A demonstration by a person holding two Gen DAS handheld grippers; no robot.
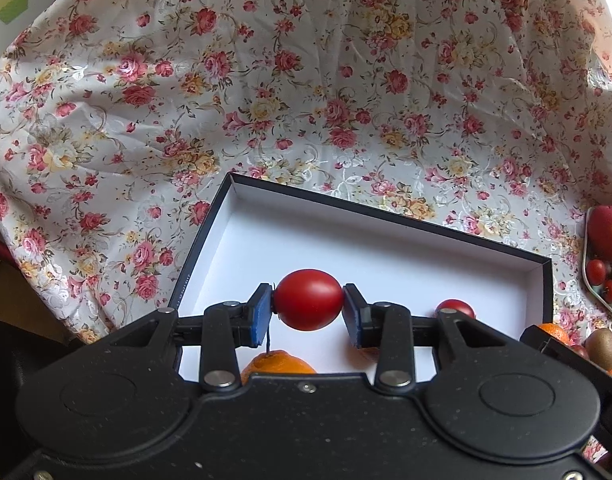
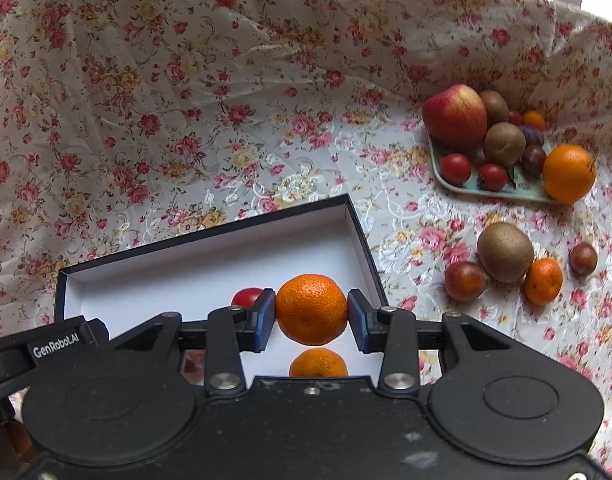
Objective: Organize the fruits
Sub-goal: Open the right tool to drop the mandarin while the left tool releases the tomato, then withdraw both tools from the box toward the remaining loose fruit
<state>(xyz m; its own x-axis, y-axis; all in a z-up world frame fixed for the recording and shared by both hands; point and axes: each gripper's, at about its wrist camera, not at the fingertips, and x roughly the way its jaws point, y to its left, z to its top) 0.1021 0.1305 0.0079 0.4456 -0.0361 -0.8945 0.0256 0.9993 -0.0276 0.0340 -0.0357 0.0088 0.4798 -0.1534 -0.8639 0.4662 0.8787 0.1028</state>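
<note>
My left gripper (image 1: pixel 308 309) is shut on a red cherry tomato (image 1: pixel 308 299) and holds it above the white floor of a black-walled box (image 1: pixel 385 248). Another tomato (image 1: pixel 457 307) and a mandarin (image 1: pixel 278 363) lie in the box below it. In the right wrist view my right gripper (image 2: pixel 311 313) is shut on a mandarin (image 2: pixel 311 309) over the same box (image 2: pixel 210 268), near its right wall. A second mandarin (image 2: pixel 318 363) and a tomato (image 2: pixel 246 297) rest on the box floor.
A pale green tray (image 2: pixel 457 189) at the right holds an apple (image 2: pixel 454 117), kiwis, tomatoes, plums and an orange (image 2: pixel 569 173). Loose on the floral cloth (image 2: pixel 186 120) lie a kiwi (image 2: pixel 505 252), a mandarin (image 2: pixel 543 281) and two dark plums (image 2: pixel 464 281).
</note>
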